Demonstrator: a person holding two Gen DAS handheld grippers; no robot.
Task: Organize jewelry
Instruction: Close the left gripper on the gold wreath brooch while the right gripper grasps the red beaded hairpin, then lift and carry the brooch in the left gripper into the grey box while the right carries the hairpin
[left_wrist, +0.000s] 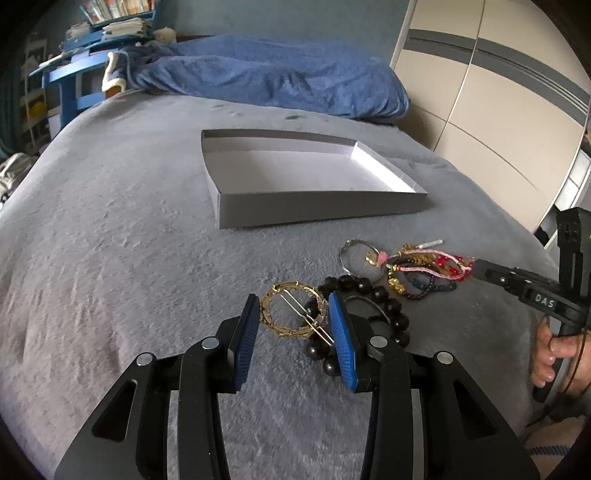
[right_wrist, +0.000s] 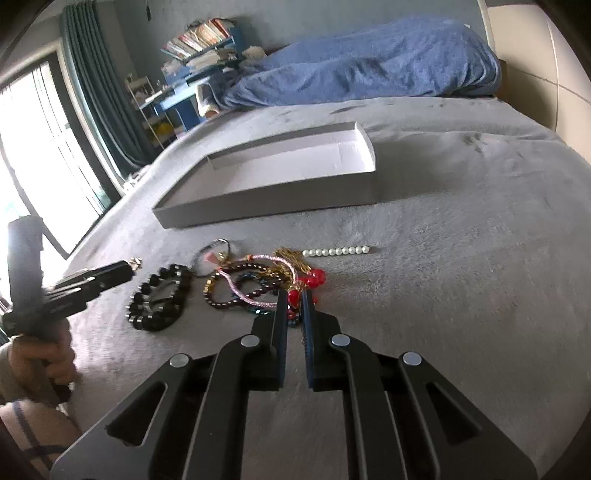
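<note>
Left gripper (left_wrist: 293, 325): grasping round gold wreath brooch (left_wrist: 291, 314) | right gripper (right_wrist: 294, 306): clenched on red bead bracelet (right_wrist: 308, 282) | advice: lift slowly, untangle, carry to shallow grey cardboard tray (left_wrist: 321, 208).

- From the left wrist we are looking forward and down along the left claw (left_wrist: 293, 317), close above the bed (left_wrist: 110, 229), facing the grey box (left_wrist: 317, 210) and the blue pillow (left_wrist: 273, 77) behind it.
- From the right wrist we are looking along the right claw (right_wrist: 294, 306) the same way, angled towards the window (right_wrist: 40, 147).
- Both views are sharing the box, the jewelry pile (left_wrist: 402, 269) and each other's claw at the frame edge.
</note>
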